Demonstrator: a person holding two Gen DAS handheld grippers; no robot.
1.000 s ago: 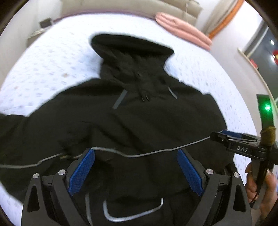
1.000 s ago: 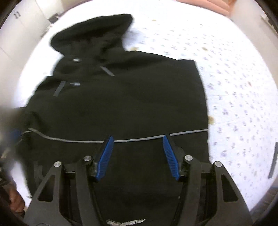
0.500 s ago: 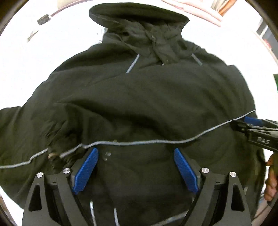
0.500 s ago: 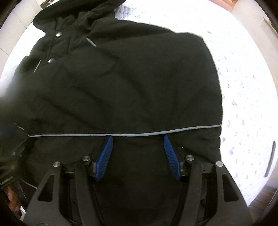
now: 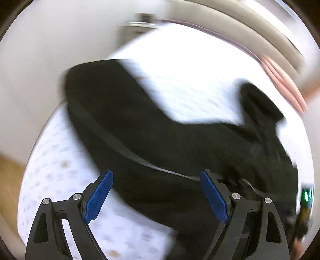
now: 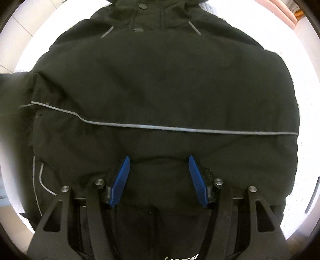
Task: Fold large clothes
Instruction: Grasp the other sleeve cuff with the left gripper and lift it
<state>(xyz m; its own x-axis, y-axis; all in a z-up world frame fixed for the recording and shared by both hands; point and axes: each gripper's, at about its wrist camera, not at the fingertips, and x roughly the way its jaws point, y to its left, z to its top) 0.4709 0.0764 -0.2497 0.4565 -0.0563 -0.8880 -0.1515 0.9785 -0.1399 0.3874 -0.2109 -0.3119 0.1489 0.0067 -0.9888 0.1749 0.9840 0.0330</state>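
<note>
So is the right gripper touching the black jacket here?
Cannot tell. The right wrist view shows the right gripper open, low over the black jacket, but neither contact nor gap plainly.

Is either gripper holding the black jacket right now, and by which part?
Neither. Left gripper and right gripper both stand open above the black jacket, pads clamping no fabric.

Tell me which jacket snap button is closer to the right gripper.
The lower snap button, level with the short slanted grey stripes; the upper snap button sits beyond it, at the view's top edge.
</note>
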